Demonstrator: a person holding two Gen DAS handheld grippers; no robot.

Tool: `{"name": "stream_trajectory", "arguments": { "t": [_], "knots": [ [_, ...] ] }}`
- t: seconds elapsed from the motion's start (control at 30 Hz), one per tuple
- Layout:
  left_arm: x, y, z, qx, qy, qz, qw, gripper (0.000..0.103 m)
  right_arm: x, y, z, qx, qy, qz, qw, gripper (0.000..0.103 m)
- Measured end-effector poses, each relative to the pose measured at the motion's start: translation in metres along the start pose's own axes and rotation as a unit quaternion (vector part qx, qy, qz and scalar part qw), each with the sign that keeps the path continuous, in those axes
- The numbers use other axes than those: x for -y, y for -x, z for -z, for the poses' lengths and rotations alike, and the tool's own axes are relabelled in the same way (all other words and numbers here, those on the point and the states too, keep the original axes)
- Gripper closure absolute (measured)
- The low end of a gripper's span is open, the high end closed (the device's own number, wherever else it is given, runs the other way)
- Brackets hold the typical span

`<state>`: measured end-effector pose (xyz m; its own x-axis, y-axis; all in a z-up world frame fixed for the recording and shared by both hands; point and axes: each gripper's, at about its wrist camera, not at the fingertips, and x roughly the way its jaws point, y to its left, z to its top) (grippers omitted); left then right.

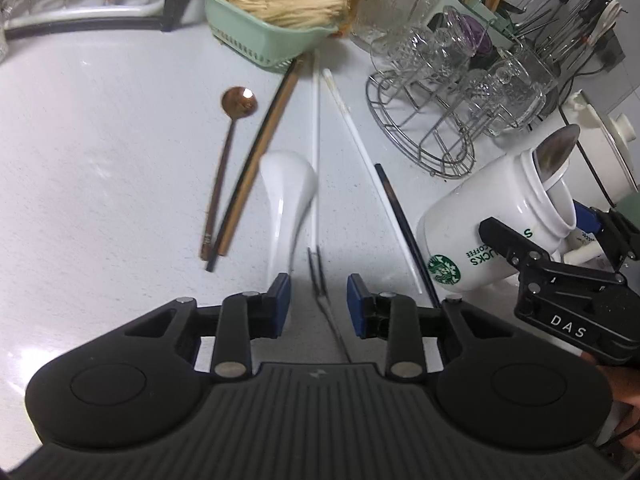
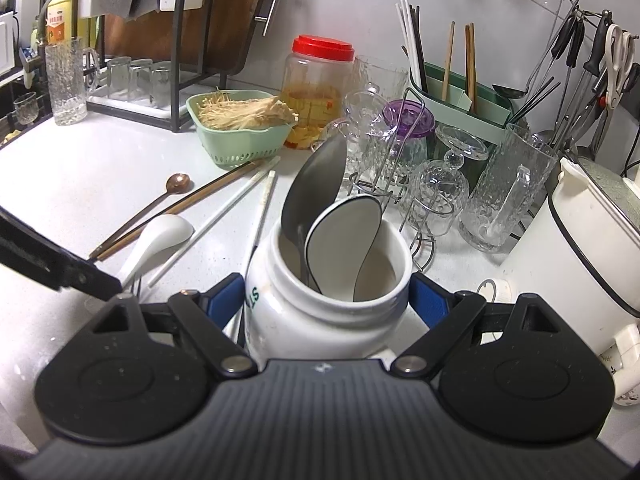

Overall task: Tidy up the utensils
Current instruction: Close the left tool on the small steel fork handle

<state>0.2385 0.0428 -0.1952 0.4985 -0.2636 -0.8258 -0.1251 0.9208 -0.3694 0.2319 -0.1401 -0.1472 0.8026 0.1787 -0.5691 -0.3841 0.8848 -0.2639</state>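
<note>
Right gripper clamped on white jar at lower centre, grey spoon and white spoon inside. White ladle spoon, chopsticks at left on counter.

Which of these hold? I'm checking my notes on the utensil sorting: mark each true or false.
1. The right gripper clamps the white ceramic Starbucks jar. True.
2. The jar is empty. False: a grey metal spoon and a black-rimmed white spoon stand in it.
3. The white ceramic soup spoon lies on the white counter. True.
4. The copper-coloured long-handled spoon is inside the mint-green plastic basket. False: it lies on the counter.
5. The left gripper grips that soup spoon. False: its pads stand apart.
</note>
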Motion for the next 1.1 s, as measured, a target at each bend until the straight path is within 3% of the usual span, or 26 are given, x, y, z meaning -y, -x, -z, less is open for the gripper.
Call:
{"name": "stream_trajectory", "arguments": {
  "t": [0.13,0.6,0.9,1.1],
  "knots": [
    [0.006,-0.007,-0.007,-0.005,0.007,0.001,1.0,0.075,0.001,0.0,0.0,-0.001,0.002,-0.003,1.0,0.012],
    [0.031,-0.031,-0.018,-0.009,-0.023,-0.101,0.9946,0.075,0.003,0.001,0.005,0.013,0.005,-0.01,1.0,0.012],
    [0.048,-0.041,-0.024,-0.022,-0.03,-0.142,0.9891,0.076,0.007,0.002,0.007,0.022,0.014,-0.023,0.999,0.012],
    [0.053,-0.047,-0.029,-0.018,-0.038,-0.164,0.9856,0.094,0.01,0.002,0.008,0.025,0.027,-0.034,0.999,0.012]
  ]
}}
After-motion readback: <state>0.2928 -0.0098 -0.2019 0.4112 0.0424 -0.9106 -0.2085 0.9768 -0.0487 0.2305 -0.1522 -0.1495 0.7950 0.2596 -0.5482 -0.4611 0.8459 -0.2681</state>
